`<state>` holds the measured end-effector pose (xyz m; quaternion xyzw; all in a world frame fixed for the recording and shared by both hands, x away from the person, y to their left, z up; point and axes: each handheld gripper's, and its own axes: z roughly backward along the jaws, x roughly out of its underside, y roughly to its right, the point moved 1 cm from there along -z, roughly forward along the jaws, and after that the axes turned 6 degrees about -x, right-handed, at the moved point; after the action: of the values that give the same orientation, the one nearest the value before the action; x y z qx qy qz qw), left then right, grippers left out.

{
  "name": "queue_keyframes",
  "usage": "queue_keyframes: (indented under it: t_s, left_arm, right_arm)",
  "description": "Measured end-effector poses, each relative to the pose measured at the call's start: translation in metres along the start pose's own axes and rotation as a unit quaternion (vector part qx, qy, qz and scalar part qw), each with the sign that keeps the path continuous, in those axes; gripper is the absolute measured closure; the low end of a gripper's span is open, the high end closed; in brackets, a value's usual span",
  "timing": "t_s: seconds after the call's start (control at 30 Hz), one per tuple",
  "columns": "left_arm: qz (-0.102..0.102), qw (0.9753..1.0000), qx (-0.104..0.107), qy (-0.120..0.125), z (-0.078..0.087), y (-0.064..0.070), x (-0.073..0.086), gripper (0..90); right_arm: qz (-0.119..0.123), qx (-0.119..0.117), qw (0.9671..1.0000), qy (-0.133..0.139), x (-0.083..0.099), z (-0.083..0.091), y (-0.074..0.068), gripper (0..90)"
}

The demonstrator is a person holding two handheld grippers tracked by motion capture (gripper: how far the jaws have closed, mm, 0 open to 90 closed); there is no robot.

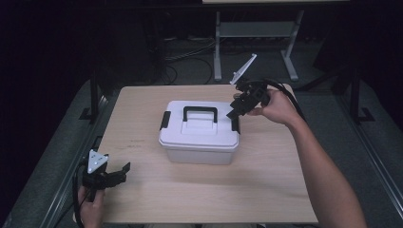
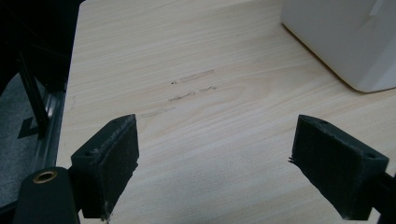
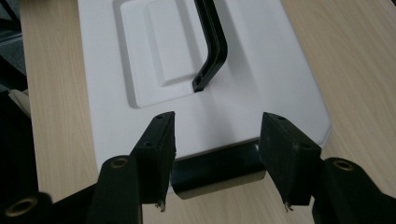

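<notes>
Fingers (image 3: 156,154) of the right gripper (image 3: 217,158) straddle the box's black latch (image 3: 217,170).

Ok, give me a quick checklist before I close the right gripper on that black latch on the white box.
1. Right gripper open: ok.
2. Latch sits between its jaws: ok.
3. Jaws touching the latch: cannot tell.
4. Lid seated flat on the box: ok.
5. Opposite latch fastened: cannot tell.
6. Left gripper open, apart from the box, over the table: ok.
</notes>
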<state>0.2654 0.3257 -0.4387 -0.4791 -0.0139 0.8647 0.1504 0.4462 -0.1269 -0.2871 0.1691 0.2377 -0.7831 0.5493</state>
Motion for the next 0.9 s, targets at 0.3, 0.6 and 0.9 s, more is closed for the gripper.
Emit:
queue_keyframes:
  t_s: [0.3,0.6,0.9]
  left_arm:
    - [0.001,1.0000,0.003,0.002,-0.001,0.002,-0.001,14.2]
    - [0.001,1.0000,0.002,0.001,0.000,0.002,0.000,14.2]
    - [-0.004,1.0000,0.003,0.001,-0.001,0.003,-0.001,14.2]
  right_arm:
    - [-0.008,0.006,0.9999,0.005,0.019,0.004,-0.003,44.1]
    - [-0.023,0.010,0.9996,0.010,0.039,0.009,-0.006,43.9]
    - [-0.037,0.014,0.9992,0.012,0.052,0.013,-0.007,43.5]
